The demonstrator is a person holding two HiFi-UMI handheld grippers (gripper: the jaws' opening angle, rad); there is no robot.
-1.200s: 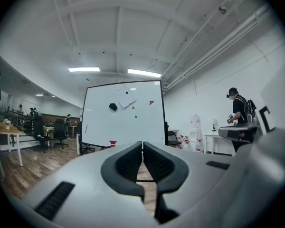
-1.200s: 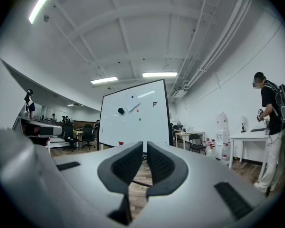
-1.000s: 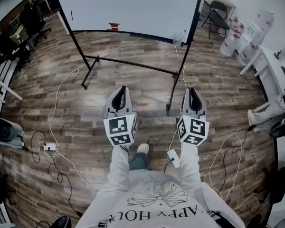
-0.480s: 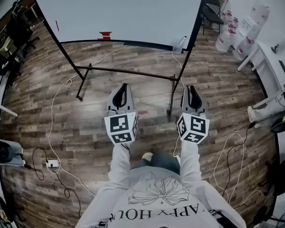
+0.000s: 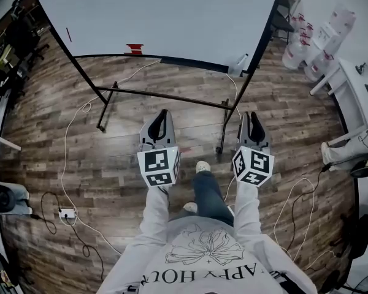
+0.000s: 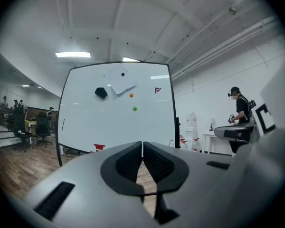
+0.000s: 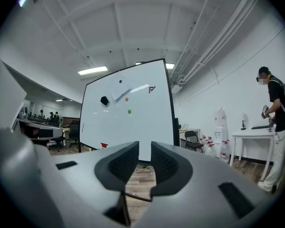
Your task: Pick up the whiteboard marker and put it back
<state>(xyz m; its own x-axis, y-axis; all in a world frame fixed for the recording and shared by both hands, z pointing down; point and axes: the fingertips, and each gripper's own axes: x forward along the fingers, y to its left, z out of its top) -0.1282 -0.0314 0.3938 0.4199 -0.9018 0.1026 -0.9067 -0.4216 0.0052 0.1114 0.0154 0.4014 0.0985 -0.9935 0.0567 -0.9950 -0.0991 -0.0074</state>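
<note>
**Head view:** approach step. Left gripper (image 5: 162, 115) and right gripper (image 5: 251, 116) held level, side by side, well short of the whiteboard (image 5: 159, 17). Thin dark stick (image 5: 68, 34), likely the marker, on the whiteboard's left side; red item (image 5: 134, 48) at its lower edge.

**Left gripper view:** jaws closed, nothing between.

**Right gripper view:** jaws parted and opening, nothing between.

**Next, by judgement:** calls for nearing the whiteboard and setting open jaws around the marker.
</note>
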